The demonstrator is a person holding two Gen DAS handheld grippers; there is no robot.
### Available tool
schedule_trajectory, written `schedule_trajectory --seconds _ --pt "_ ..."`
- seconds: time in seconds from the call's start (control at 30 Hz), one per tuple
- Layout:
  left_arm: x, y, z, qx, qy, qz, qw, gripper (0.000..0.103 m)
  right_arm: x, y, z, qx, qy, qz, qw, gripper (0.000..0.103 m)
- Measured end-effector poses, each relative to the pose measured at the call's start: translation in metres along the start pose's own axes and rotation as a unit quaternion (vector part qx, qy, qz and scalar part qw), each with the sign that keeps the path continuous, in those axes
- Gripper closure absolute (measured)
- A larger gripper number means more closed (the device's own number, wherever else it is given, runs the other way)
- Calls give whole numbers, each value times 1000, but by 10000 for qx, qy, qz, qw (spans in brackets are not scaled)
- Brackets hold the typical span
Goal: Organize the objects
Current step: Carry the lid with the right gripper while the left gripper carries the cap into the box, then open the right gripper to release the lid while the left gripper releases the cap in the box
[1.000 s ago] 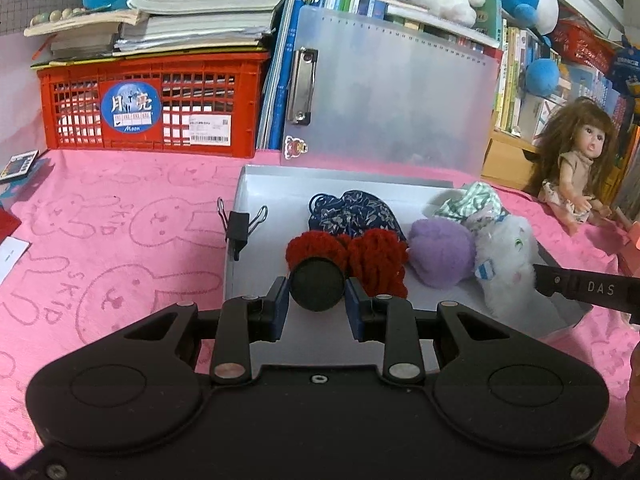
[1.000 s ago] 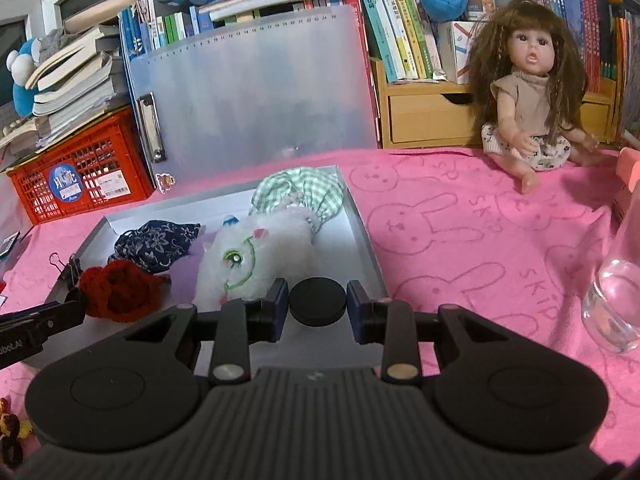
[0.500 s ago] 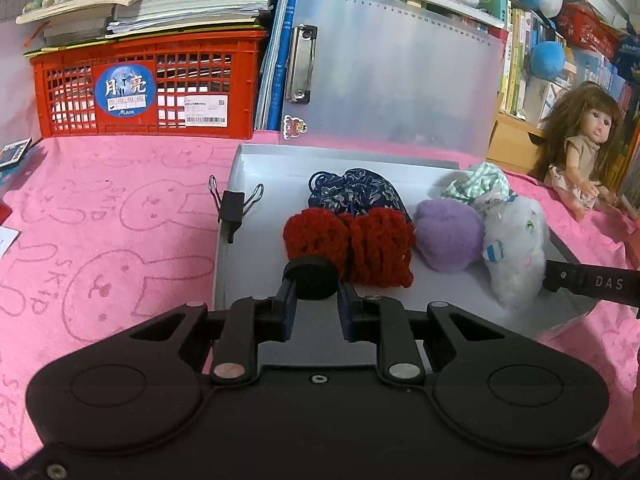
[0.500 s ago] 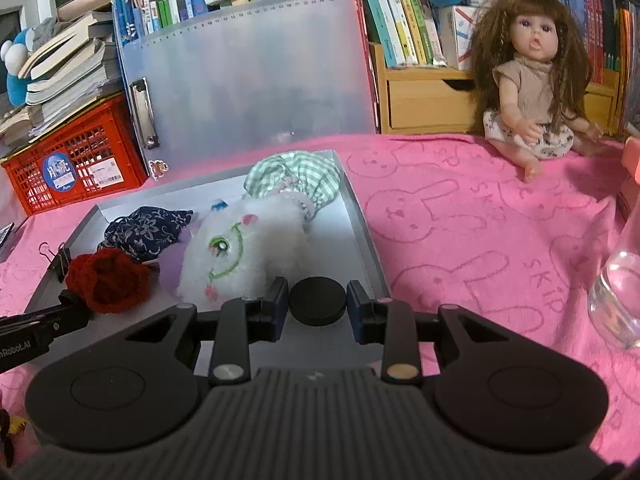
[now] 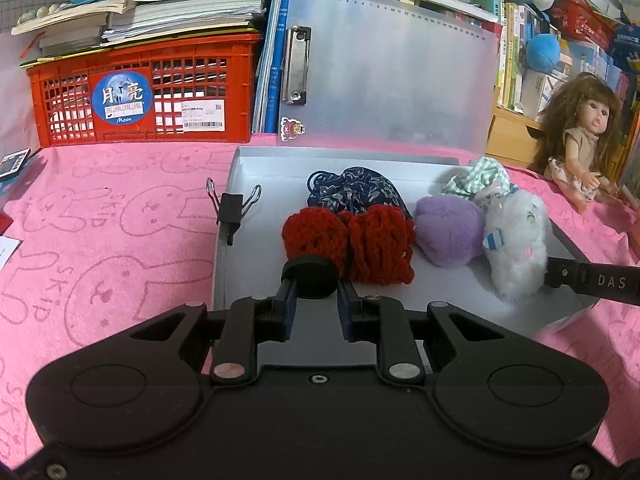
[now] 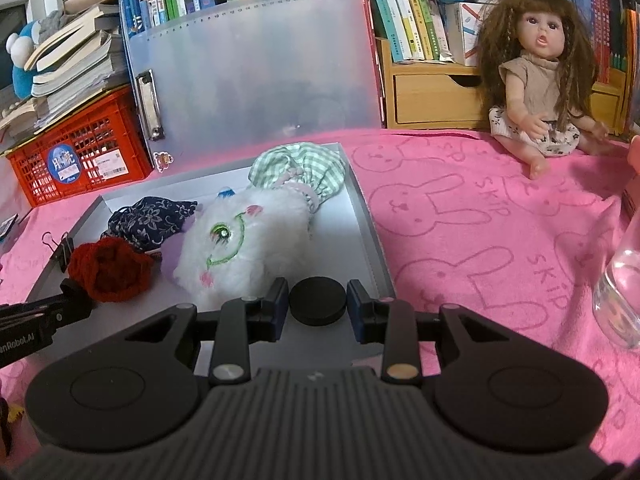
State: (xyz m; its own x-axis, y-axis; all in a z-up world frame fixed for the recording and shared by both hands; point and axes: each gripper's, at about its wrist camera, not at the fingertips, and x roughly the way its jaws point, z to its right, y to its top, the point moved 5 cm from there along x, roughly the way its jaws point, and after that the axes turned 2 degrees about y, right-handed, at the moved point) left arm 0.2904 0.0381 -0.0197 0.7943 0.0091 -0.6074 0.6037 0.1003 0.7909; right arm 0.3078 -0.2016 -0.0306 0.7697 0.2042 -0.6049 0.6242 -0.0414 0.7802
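While the left claw (image 5: 314, 304) sits shut at the red yarn's (image 5: 348, 244) near edge, the right claw's (image 6: 317, 306) jaws are opening, empty, before the white plush (image 6: 244, 248). Both lie in the tray (image 6: 366, 232) with purple plush (image 5: 450, 230), blue pouch (image 5: 354, 192), checked cloth (image 6: 304, 168).

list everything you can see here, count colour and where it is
tray: 1, grey, on the pink cloth
red knitted piece: 1, red, front left of tray
floral pouch: 1, navy, behind the red piece
purple plush: 1, lilac, middle of tray
white plush: 1, white, tray's right side
gingham cloth: 1, green-white, far right corner
binder clip: 1, black, on tray's left rim
clipboard: 1, frosted, upright behind tray
crate: 1, red, far left, books on top
doll: 1, brown hair, seated right
glass: 1, clear, right edge
cloth: 1, pink, covers the surface
left tongs: shut, empty
right tongs: opening, empty
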Motion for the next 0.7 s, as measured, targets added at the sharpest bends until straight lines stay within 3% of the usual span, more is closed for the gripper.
schedule_trajectory --seconds 0.13,0.2,0.27,0.3,0.43,0.7 --pt "-1 -1 0 19 -9 26 10000 81 -1 -2 -3 -128 -20 14 9999 64" --pt "-2 -1 0 19 -42 32 10000 76 -2 -2 -4 -155 -22 18 9999 63" --pt "-4 -2 0 25 -86 53 9999 66 -3 -3 -4 -166 -12 21 9999 50" --pt "-5 -2 1 31 -82 78 9999 60 -3 -3 -5 -167 9 22 9999 49" --pt "-13 -1 1 87 -55 156 9998 56 -8 -3 -8 -211 13 87 9997 41" --pt "-35 2 -2 50 -114 300 9995 46 -28 -2 -11 -225 69 280 9993 33"
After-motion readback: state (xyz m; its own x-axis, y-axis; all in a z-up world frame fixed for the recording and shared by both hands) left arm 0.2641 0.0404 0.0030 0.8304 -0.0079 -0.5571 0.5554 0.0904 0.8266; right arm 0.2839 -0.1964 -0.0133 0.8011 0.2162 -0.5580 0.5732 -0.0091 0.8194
